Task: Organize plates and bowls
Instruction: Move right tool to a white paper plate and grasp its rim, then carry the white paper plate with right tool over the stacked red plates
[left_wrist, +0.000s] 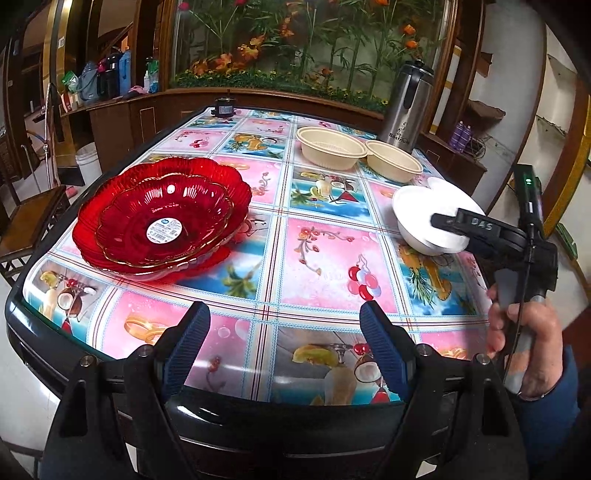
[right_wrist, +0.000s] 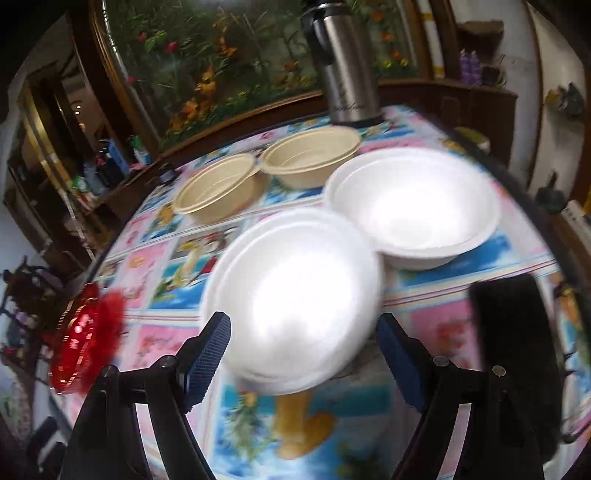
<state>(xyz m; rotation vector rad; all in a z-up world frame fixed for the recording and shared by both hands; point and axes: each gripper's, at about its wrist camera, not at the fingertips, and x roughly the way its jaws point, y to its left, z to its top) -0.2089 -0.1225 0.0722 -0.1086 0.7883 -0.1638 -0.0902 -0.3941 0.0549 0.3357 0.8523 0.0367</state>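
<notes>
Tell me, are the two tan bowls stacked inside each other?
No, the two tan bowls sit side by side on the table, rims touching.

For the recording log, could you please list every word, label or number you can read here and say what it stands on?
"DAS": on the finger of the right gripper.
"Bastrum", last letters uncertain: on the steel thermos.
Round white sticker in the upper red glass plate: print too small to read.
Thermos script in the right wrist view: blurred.

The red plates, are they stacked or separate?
Stacked: the smaller red plate sits nested inside the larger red plate on the table.
</notes>
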